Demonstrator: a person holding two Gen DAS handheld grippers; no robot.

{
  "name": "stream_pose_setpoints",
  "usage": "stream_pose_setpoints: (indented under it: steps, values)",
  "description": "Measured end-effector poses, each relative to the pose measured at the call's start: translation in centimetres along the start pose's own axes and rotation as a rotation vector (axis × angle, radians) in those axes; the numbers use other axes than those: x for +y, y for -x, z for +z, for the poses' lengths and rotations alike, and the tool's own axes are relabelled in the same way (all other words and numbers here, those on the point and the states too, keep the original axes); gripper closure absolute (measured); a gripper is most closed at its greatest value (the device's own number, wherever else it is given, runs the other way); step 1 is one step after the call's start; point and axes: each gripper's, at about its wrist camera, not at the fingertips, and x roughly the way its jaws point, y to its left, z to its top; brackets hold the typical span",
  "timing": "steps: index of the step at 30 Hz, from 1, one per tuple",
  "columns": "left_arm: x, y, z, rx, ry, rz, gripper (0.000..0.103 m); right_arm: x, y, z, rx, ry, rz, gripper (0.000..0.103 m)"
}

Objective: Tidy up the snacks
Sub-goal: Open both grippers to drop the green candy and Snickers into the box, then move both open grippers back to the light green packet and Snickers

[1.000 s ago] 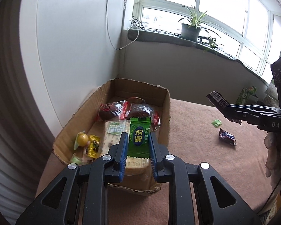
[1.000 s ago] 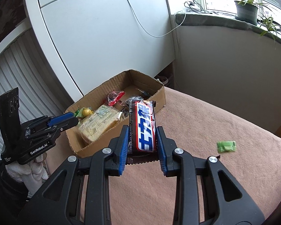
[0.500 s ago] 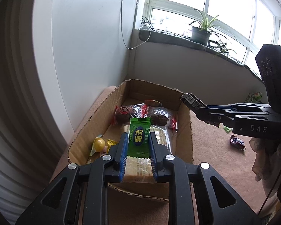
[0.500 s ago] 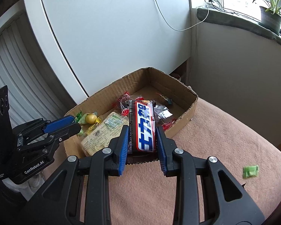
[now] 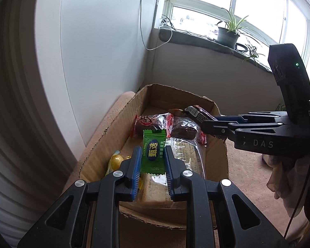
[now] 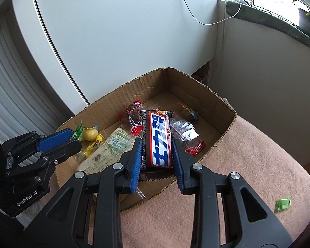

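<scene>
A cardboard box (image 5: 222,155) (image 6: 225,111) sits on a pink blanket and holds several wrapped snacks. My left gripper (image 5: 151,152) is shut on a green candy packet (image 5: 153,152), held above the box's near end. My right gripper (image 6: 157,142) is shut on a brown chocolate bar with a blue and white label (image 6: 158,139), held above the box's middle. In the left wrist view the right gripper (image 5: 210,122) reaches in over the box's right wall with the chocolate bar (image 5: 197,113) sticking out of it. In the right wrist view the left gripper (image 6: 57,139) hangs over the box's left corner.
Inside the box lie a yellow ball candy (image 6: 90,134), a large biscuit pack (image 6: 109,150) and dark cakes in red-edged wrappers (image 5: 181,128). A small green candy (image 6: 282,204) lies on the blanket (image 6: 248,165) to the right. A white wall panel and a windowsill with a potted plant (image 5: 227,35) stand behind.
The right gripper has carried the chocolate bar leftward from over the blanket to above the box. The left gripper has edged closer over the box with the green packet still in it.
</scene>
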Motion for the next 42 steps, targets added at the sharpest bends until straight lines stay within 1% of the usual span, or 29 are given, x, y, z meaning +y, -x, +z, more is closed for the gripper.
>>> stream_pose_setpoints:
  steps: [7, 8, 9, 10, 11, 12, 13, 15, 17, 22, 28, 34, 38, 42]
  values:
    - [0.1, -0.1, 0.0, 0.005, 0.000, 0.003, 0.082, 0.2, -0.3, 0.3, -0.005, 0.004, -0.002, 0.073]
    - [0.1, -0.1, 0.0, 0.007, -0.001, 0.007, 0.081, 0.2, -0.2, 0.3, -0.010, 0.003, -0.004, 0.073]
    - [0.0, -0.1, 0.0, 0.008, -0.003, 0.009, 0.077, 0.2, 0.0, 0.4, -0.015, 0.001, -0.008, 0.069]
    - [0.0, -0.1, 0.0, 0.010, -0.005, 0.013, 0.072, 0.1, 0.1, 0.4, -0.022, -0.002, -0.012, 0.051]
    - [0.0, 0.0, 0.0, 0.008, -0.004, 0.017, 0.063, 0.1, 0.4, 0.5, -0.032, -0.006, -0.021, 0.040]
    - [0.1, 0.0, -0.1, 0.005, -0.002, 0.021, 0.055, 0.0, 0.7, 0.5, -0.050, -0.008, -0.034, 0.025]
    - [0.1, 0.1, 0.0, 0.004, 0.001, 0.025, 0.053, -0.1, 1.1, 0.6, -0.072, -0.007, -0.045, 0.019]
    - [0.2, 0.1, 0.0, 0.004, 0.005, 0.033, 0.048, -0.2, 1.8, 0.6, -0.097, -0.007, -0.058, 0.015]
    - [0.2, 0.1, 0.0, 0.005, 0.008, 0.042, 0.045, -0.3, 2.1, 0.6, -0.103, -0.006, -0.075, 0.014]
    - [0.0, 0.5, 0.0, -0.002, 0.009, 0.044, 0.045, -0.6, 3.0, 0.1, -0.108, 0.004, -0.127, 0.014]
    - [-1.1, 1.2, -0.2, -0.011, 0.005, 0.030, 0.045, -2.5, 5.3, -1.7, -0.127, -0.037, -0.136, 0.014]
    - [-3.3, 2.1, -0.1, -0.030, -0.009, 0.001, 0.045, -6.3, 9.5, -5.0, -0.171, -0.143, -0.116, 0.014]
    - [-5.4, 2.6, 0.0, -0.042, -0.030, -0.031, 0.045, -9.7, 12.5, -7.7, -0.194, -0.220, -0.139, 0.014]
    - [-7.8, 2.5, 0.0, -0.043, -0.061, -0.071, 0.045, -12.8, 14.6, -10.3, -0.193, -0.272, -0.187, 0.014]
